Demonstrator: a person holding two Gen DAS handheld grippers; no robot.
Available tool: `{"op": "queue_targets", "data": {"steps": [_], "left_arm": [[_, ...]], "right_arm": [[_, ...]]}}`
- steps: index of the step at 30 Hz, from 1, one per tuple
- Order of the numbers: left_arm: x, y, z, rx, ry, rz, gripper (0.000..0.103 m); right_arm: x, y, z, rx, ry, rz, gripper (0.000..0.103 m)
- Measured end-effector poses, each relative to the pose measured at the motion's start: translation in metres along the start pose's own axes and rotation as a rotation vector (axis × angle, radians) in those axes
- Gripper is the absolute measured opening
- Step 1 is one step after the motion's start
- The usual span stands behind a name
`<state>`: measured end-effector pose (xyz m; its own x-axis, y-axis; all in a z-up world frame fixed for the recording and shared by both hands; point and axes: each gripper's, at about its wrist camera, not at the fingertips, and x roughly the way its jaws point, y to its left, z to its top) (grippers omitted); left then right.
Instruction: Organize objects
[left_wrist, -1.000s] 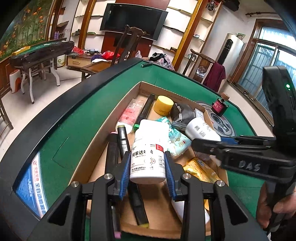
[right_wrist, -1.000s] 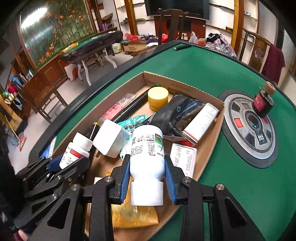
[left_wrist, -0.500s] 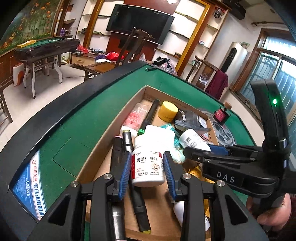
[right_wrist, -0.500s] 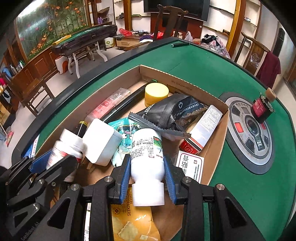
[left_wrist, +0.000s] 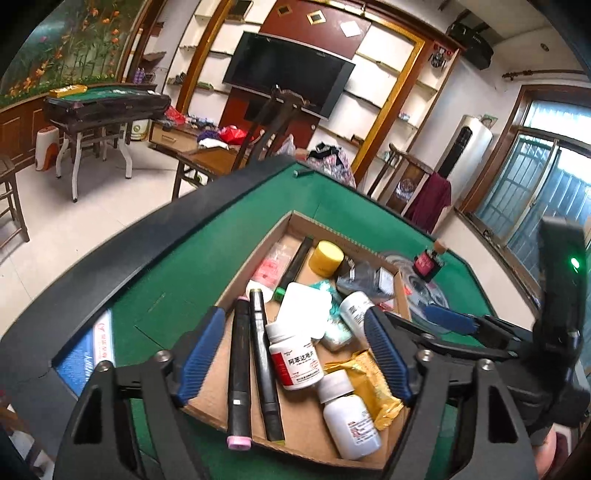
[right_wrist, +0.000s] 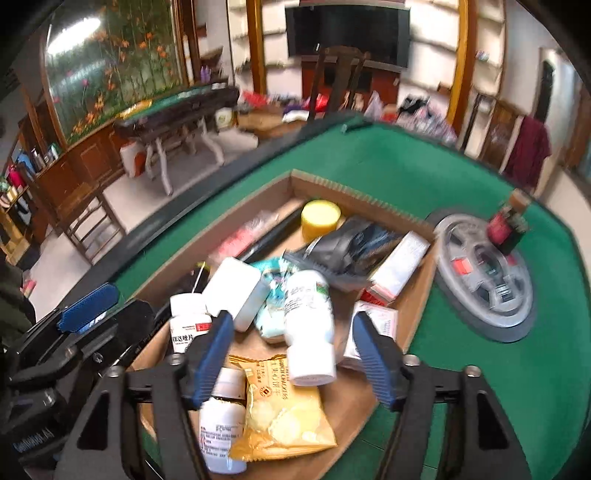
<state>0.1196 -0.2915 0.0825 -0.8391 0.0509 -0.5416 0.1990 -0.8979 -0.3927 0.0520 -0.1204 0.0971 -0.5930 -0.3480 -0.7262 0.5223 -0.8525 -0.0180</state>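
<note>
- A release step is in hand: the left gripper (left_wrist: 293, 363) has its jaws opening, and the red-labelled pill bottle (left_wrist: 294, 360) between them is no longer pressed.
- The right gripper (right_wrist: 291, 356) is likewise opening over the tall white bottle (right_wrist: 309, 325), which lies loose.
- Both bottles lie in the cardboard tray (left_wrist: 207, 400) (already crowded).
- Next, the dark bottle (right_wrist: 508, 225) outside on the green table (right_wrist: 480, 406) is probably to be fetched.

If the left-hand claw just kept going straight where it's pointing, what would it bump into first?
Probably the red-labelled white pill bottle lying in the cardboard box. It lies between the opening fingers of the left gripper, untouched; depth is hard to judge.
</note>
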Motion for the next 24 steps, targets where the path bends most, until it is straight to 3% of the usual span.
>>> {"op": "queue_targets", "data": {"steps": [4, 7, 14, 24], "left_arm": [[-0.013, -0.006, 0.007, 0.003, -0.037, 0.015, 0.084], [-0.023, -0.016, 0.009, 0.036, -0.072, 0.048, 0.087], [-0.039, -0.035, 0.009, 0.102, -0.129, 0.120, 0.092], [-0.042, -0.059, 0.005, 0.145, -0.124, 0.114, 0.093]], "right_arm": [[-0.025, -0.001, -0.001, -0.018, -0.084, -0.061, 0.092], [-0.034, -0.001, 0.001, -0.039, -0.113, -0.109, 0.096], [-0.040, -0.019, -0.008, -0.001, -0.109, -0.139, 0.098], [-0.056, -0.048, -0.020, 0.057, -0.130, -0.234, 0.098]]}}
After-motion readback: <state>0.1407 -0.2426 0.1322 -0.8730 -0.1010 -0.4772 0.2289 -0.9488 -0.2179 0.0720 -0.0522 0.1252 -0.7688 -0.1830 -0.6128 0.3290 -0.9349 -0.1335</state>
